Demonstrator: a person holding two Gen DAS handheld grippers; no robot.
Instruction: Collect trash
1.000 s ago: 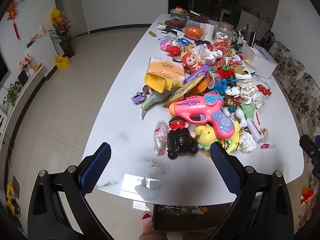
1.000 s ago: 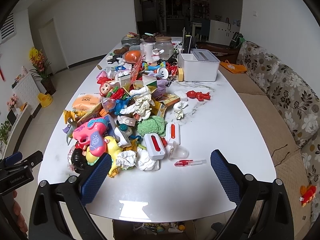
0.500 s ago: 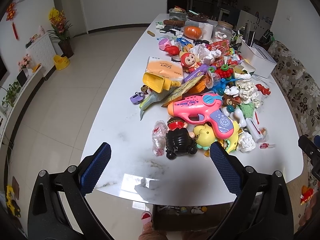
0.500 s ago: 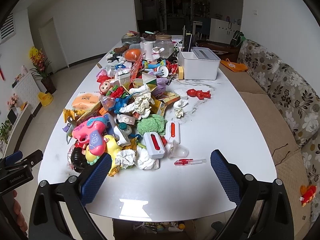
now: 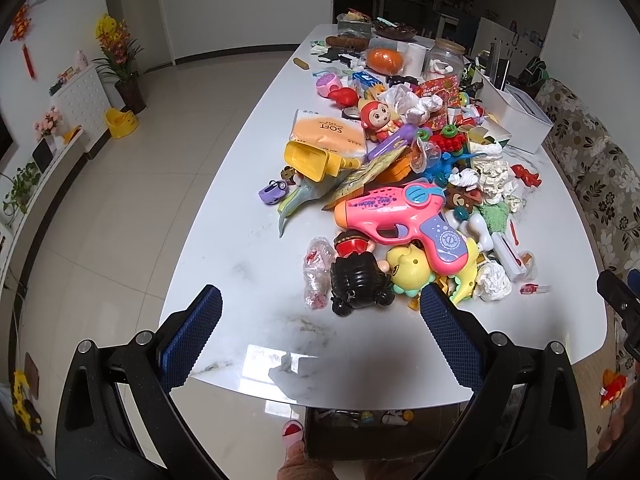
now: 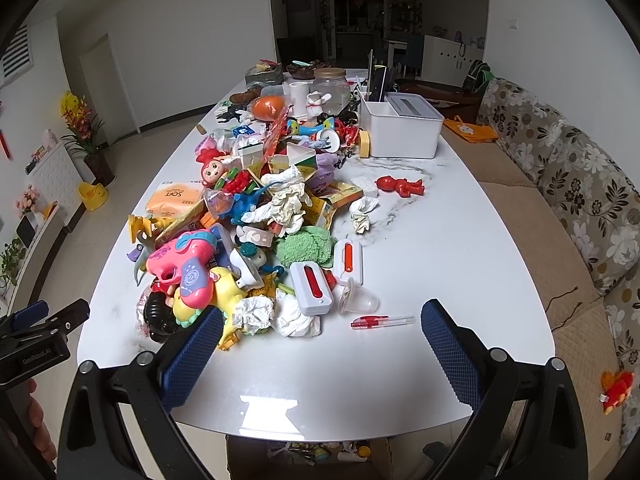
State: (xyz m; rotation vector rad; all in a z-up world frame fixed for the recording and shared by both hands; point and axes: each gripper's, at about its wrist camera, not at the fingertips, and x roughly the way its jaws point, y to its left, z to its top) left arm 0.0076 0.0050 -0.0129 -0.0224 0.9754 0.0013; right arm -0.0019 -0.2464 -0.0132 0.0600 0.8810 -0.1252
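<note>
Right, both grippers wide open, empty – crumpled tissue (image 6: 254,314) sits just far-left of right gripper (image 6: 320,344), nearer vs left gripper (image 5: 320,332).

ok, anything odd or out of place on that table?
Yes: crumpled tissue wads and a crushed clear wrapper lie mixed into the toy pile. A small red toy lies on the floor.
</note>
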